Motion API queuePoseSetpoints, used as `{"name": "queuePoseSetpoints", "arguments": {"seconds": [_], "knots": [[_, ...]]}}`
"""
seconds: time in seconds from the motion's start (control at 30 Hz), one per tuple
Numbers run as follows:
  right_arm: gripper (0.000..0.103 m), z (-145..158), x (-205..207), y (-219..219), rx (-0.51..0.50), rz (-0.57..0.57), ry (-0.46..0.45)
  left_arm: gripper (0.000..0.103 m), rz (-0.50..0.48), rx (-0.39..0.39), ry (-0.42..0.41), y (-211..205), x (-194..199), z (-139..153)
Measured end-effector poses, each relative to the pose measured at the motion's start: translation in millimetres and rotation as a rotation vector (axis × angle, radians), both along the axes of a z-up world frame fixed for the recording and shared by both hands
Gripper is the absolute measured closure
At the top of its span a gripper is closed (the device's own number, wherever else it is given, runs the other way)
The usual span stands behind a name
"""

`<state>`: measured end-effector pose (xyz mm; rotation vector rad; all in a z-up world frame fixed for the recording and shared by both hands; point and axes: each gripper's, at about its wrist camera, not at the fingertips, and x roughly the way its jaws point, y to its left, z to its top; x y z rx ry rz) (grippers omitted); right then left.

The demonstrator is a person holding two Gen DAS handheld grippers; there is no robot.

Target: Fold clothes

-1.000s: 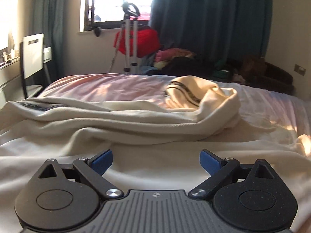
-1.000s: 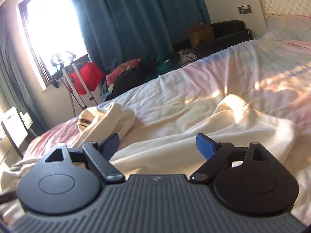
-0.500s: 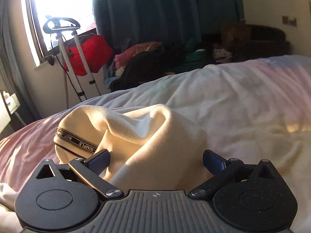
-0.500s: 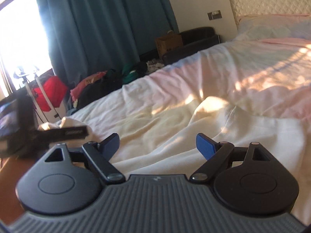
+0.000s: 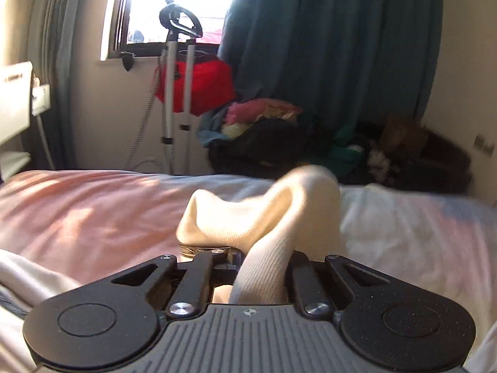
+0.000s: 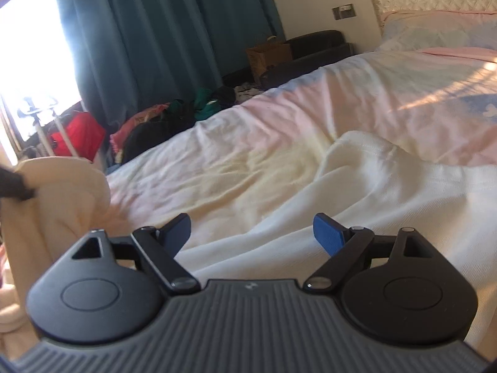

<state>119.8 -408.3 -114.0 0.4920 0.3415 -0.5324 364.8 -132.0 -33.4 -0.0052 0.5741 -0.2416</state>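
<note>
A cream ribbed garment [image 5: 264,214] lies on the bed, bunched up at one end. My left gripper [image 5: 248,258] is closing on that bunch: a fold of the cloth runs between its jaws and hides the fingertips. In the right wrist view the same bunch [image 6: 62,192] rises at the far left, with the black tip of the left gripper [image 6: 12,186] pressed into it. The rest of the garment [image 6: 372,192] spreads flat across the bed. My right gripper [image 6: 251,233] hovers just above this flat part, open, with nothing between its blue pads [image 6: 327,233].
The bed sheet [image 5: 77,211] is pink and white, and a pillow [image 6: 435,31] lies at the headboard. Beyond the bed are a heap of clothes [image 5: 264,124], a steamer stand [image 5: 177,77] with a red bag, teal curtains [image 5: 326,46] and a cardboard box [image 6: 268,57].
My left gripper swept over to the bunched end of the garment and went from wide open to closed on the cloth. My right gripper sank a little toward the flat part and stayed open.
</note>
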Motion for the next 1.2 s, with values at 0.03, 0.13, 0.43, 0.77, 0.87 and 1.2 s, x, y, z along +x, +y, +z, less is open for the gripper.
{"name": "queuePoseSetpoints", "arguments": {"seconds": [0.03, 0.13, 0.43, 0.77, 0.87, 1.2], "knots": [[0.016, 2.5, -1.3, 4.5, 0.003, 0.019, -0.008, 0.090, 0.012, 0.036, 0.014, 10.1, -2.7, -0.3], [0.016, 8.3, -2.7, 19.7, -0.006, 0.107, -0.024, 0.083, 0.062, 0.034, 0.066, 40.1, -16.0, -0.6], [0.016, 21.9, -11.8, 54.8, 0.005, 0.332, -0.030, 0.024, 0.092, -0.075, 0.040, 87.8, -115.8, 48.7], [0.016, 50.5, -41.2, 105.1, -0.075, 0.445, 0.010, 0.016, 0.054, -0.158, 0.002, 112.7, -271.5, 58.7], [0.016, 56.7, -45.5, 121.1, -0.106, 0.480, 0.025, 0.014, 0.032, -0.175, -0.013, 125.3, -298.4, 49.3], [0.027, 47.7, 20.4, 115.4, -0.133, 0.391, 0.135, 0.014, -0.013, -0.157, -0.037, 158.3, -315.0, 20.6]]}}
